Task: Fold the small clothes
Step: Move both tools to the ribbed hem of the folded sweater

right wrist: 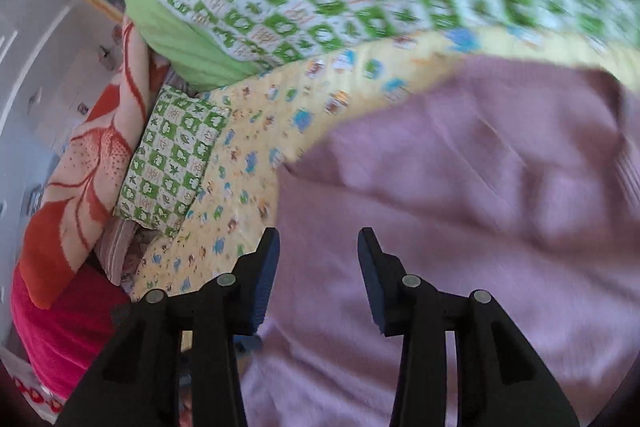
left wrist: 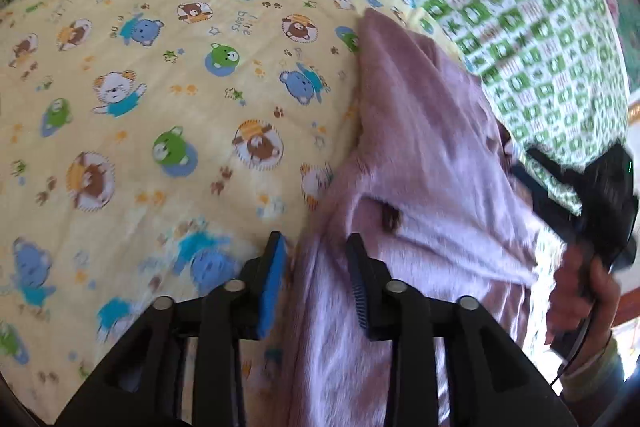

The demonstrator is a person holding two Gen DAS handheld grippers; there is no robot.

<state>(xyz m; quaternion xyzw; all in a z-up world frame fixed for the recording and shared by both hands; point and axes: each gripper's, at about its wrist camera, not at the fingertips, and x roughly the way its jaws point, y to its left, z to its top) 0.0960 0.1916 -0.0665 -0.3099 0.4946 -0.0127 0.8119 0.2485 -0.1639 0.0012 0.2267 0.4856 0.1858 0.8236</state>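
Pink fleece garment (left wrist: 420,155) is lying bunched on the bear-print sheet (left wrist: 140,87), its long axis running away from both tongs toward the green checked quilt (left wrist: 520,7). Left gripper (left wrist: 316,247) is sitting open, cloth lying between its jaws, nothing pinched. Right gripper (right wrist: 318,241) is hovering open over the garment's near edge, apparently nearer the bulk. Motion blur is hiding contact.
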